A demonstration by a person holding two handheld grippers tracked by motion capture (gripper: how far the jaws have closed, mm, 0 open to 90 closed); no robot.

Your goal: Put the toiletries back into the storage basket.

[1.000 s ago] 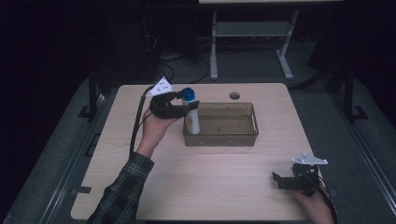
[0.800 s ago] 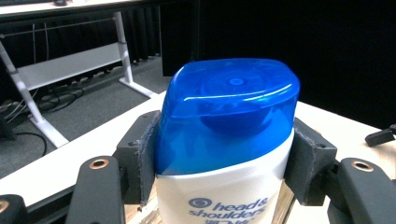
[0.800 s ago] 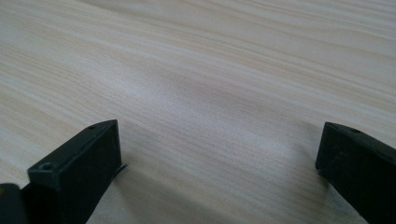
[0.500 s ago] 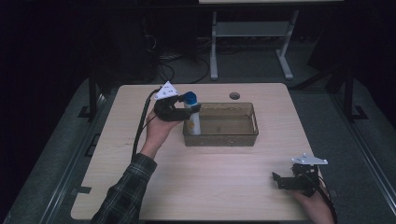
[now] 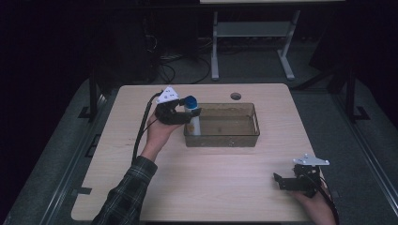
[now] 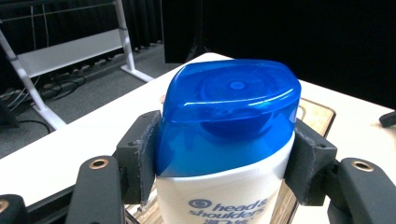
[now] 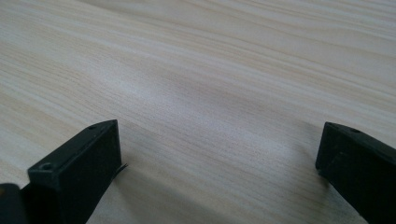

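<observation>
A white shampoo bottle (image 5: 193, 125) with a blue cap stands upright at the left end of a clear brownish bin (image 5: 248, 137). My left gripper (image 5: 187, 115) is shut on the bottle just under its cap. In the left gripper view both pads (image 6: 148, 154) press the sides of the bottle (image 6: 229, 121). Whether the bottle's base rests on the bin's floor I cannot tell. My right gripper (image 5: 281, 180) lies on the table (image 5: 225, 192) at the front right. Its jaws stand wide apart over bare wood, with nothing between them (image 7: 219, 158).
The bin holds nothing else that I can see. A round cable hole (image 5: 235, 96) sits in the table behind the bin. Beyond the far edge stand a white frame (image 5: 253, 33) and cables on the dark floor.
My left gripper has sunk a little with the bottle at the bin's left end. The right gripper has stayed where it was.
</observation>
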